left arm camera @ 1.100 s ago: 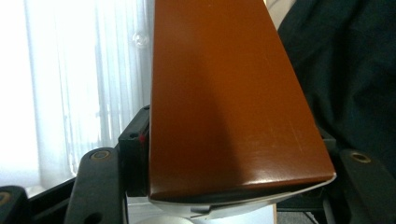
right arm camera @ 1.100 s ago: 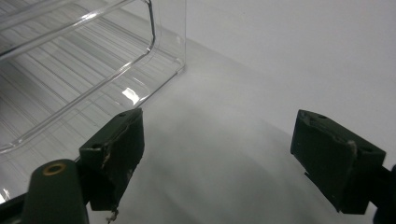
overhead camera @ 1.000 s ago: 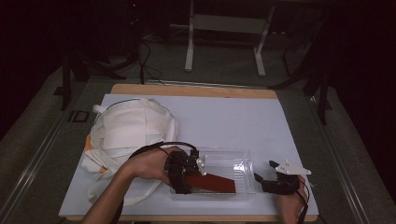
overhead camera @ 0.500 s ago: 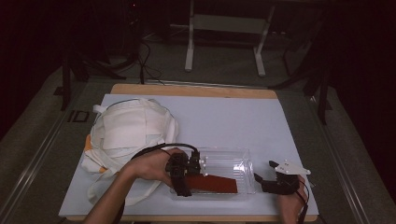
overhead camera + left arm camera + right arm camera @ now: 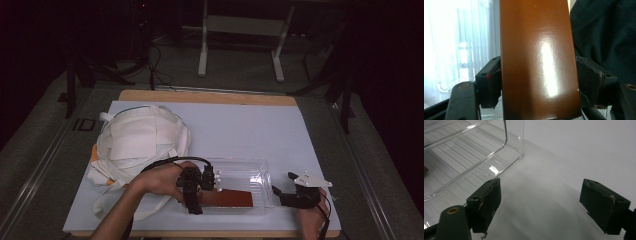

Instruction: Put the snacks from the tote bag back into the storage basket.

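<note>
A glossy brown slab [image 5: 232,198] lies flat in a clear plastic tray [image 5: 250,167] near the table's front edge. My left gripper [image 5: 207,192] is at the slab's left end. In the left gripper view the slab [image 5: 536,50] runs up between the pads of the left gripper [image 5: 537,82]. Its jaws have just been opening and now stand wide and open, one on each side of the slab. My right gripper [image 5: 281,184] rests on the table just right of the tray, open. In the right gripper view, bare table lies between the pads of the right gripper [image 5: 540,200], beside the tray's corner [image 5: 474,157].
A crumpled white cloth bag [image 5: 140,137] with straps lies at the left of the white table sheet [image 5: 240,125]. Beyond the table stand a metal frame [image 5: 240,25] and cables on the floor. Dark fabric [image 5: 604,37] shows to the right of the slab.
The left gripper's jaws look slightly wider apart around the slab's end. Both hands stay about where they were, and the slab and tray have not moved.
</note>
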